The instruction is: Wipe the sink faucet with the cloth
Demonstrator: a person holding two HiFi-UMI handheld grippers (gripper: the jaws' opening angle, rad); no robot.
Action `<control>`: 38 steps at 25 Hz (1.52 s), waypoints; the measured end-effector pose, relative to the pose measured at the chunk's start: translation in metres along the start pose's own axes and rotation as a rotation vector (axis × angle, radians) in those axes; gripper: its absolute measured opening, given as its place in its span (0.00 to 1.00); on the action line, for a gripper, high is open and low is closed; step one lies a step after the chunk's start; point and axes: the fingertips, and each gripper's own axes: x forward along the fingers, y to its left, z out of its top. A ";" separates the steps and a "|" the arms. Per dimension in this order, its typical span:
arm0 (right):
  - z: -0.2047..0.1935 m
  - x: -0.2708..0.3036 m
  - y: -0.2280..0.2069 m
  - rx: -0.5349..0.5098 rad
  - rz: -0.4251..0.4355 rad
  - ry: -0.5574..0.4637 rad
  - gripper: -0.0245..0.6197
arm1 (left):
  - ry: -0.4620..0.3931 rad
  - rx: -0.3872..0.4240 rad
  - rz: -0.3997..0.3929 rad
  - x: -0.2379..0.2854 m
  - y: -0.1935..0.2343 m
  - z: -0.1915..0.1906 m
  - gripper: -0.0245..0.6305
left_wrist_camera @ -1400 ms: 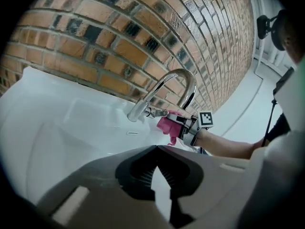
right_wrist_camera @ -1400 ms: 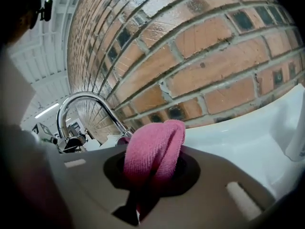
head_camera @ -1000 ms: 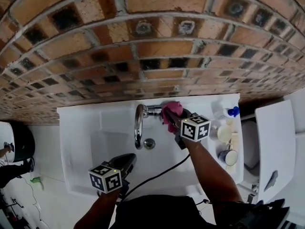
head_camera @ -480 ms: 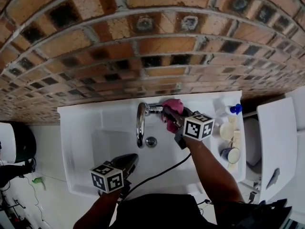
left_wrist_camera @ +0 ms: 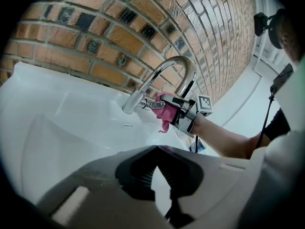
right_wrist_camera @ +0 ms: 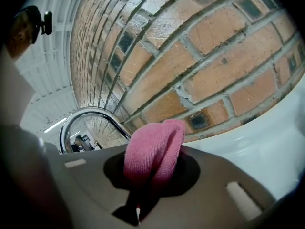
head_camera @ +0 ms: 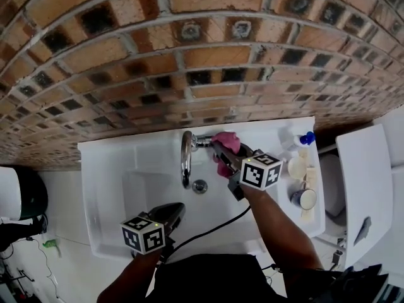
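Leftmost, the left hand-held gripper (head_camera: pixel 177 208) hangs over the front of the sink (head_camera: pixel 113 169), jaws closed tip to tip with nothing between them. The faucet (head_camera: pixel 185 160) arches from the back rim over the basin. The right hand-held gripper (head_camera: pixel 221 156) is clamped on a folded pink cloth (head_camera: pixel 227 142), which touches the faucet's base on its right side. Farther right on the rim stand a cup (head_camera: pixel 297 167) and a blue-capped bottle (head_camera: pixel 307 137).

This looks like a washroom. A white rectangular ceramic sink (head_camera: pixel 101 169) sits against a rough red-brown brick wall (head_camera: pixel 189 55) and carries a curved chrome faucet (head_camera: pixel 184 160). A blue-capped white bottle (head_camera: pixel 304 140) and a small dark-rimmed mug (head_camera: pixel 305 198) stand on its right ledge.
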 end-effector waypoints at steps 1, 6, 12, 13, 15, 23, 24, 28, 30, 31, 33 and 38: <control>0.000 -0.002 0.002 -0.004 0.000 -0.002 0.14 | 0.000 0.007 0.000 -0.001 -0.001 0.000 0.04; -0.002 -0.012 0.014 -0.095 -0.025 0.013 0.14 | -0.002 0.029 -0.006 -0.003 -0.007 -0.003 0.04; -0.009 -0.024 0.036 -0.238 -0.040 0.060 0.14 | 0.001 0.038 -0.016 -0.007 -0.009 -0.005 0.04; -0.012 -0.026 0.041 -0.254 -0.034 0.072 0.14 | 0.003 0.039 -0.018 -0.008 -0.009 -0.005 0.04; -0.024 -0.029 0.053 -0.277 -0.014 0.107 0.14 | 0.008 0.041 -0.020 -0.008 -0.007 -0.006 0.04; -0.084 -0.005 0.051 -0.100 -0.030 0.145 0.14 | 0.034 0.043 -0.030 -0.007 0.002 -0.008 0.04; -0.089 0.000 0.044 -0.101 -0.062 0.148 0.14 | 0.040 0.042 -0.030 -0.007 0.003 -0.009 0.04; -0.101 0.023 0.024 -0.077 -0.144 0.149 0.14 | 0.064 0.039 -0.030 -0.009 0.009 -0.014 0.04; -0.102 0.032 0.016 -0.019 -0.164 0.120 0.14 | 0.074 0.035 -0.030 -0.009 0.013 -0.017 0.04; -0.103 0.037 0.012 0.018 -0.168 0.102 0.14 | 0.079 0.033 -0.030 -0.010 0.014 -0.017 0.04; -0.104 0.043 0.004 0.097 -0.168 0.074 0.14 | 0.084 0.029 -0.031 -0.010 0.018 -0.018 0.04; -0.099 0.051 -0.010 0.158 -0.185 0.047 0.14 | 0.085 0.016 -0.030 -0.013 0.026 -0.016 0.04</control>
